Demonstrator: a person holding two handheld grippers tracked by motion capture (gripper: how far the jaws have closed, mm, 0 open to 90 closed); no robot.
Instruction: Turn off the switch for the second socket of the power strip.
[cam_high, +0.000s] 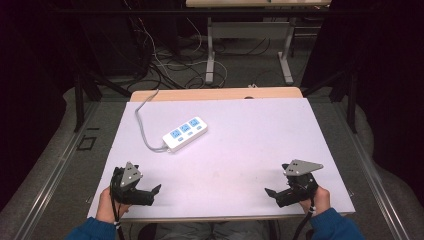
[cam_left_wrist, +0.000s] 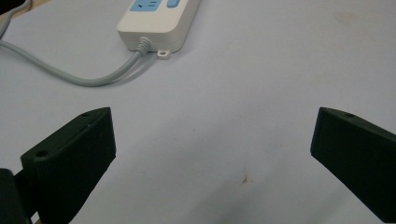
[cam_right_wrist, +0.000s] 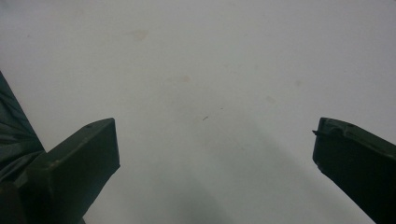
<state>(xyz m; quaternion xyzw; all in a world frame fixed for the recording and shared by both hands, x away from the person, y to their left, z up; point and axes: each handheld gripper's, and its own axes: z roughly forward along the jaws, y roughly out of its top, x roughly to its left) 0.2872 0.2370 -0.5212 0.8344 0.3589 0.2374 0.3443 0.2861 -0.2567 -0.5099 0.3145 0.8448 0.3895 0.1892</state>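
High view: power strip (cam_high: 185, 133) lies on the desk (cam_high: 260, 145) at about 10 o'clock from centre, long axis running 8 to 2 o'clock, grey cord (cam_high: 143, 127) leaving its 8 o'clock end & curving off the far edge. Left claw (cam_high: 154, 192) sits near the 7 o'clock corner, right claw (cam_high: 270, 192) near 5 o'clock; both wide open w/ nothing between the jaws, tips aimed inward. Left gripper view has the strip's cord end (cam_left_wrist: 156, 23) at 11 o'clock ahead of the spread jaws, well apart from them.

Step in hand looks like the reach, prob. by the left claw since it's nearer. To do it well: go in at 1 o'clock, keep jaws spread, straddle the strip across its short width, clear of the cord, then close.

Count: 1 strip w/ 3 blue sockets, 1 cord, 2 claws, 1 desk
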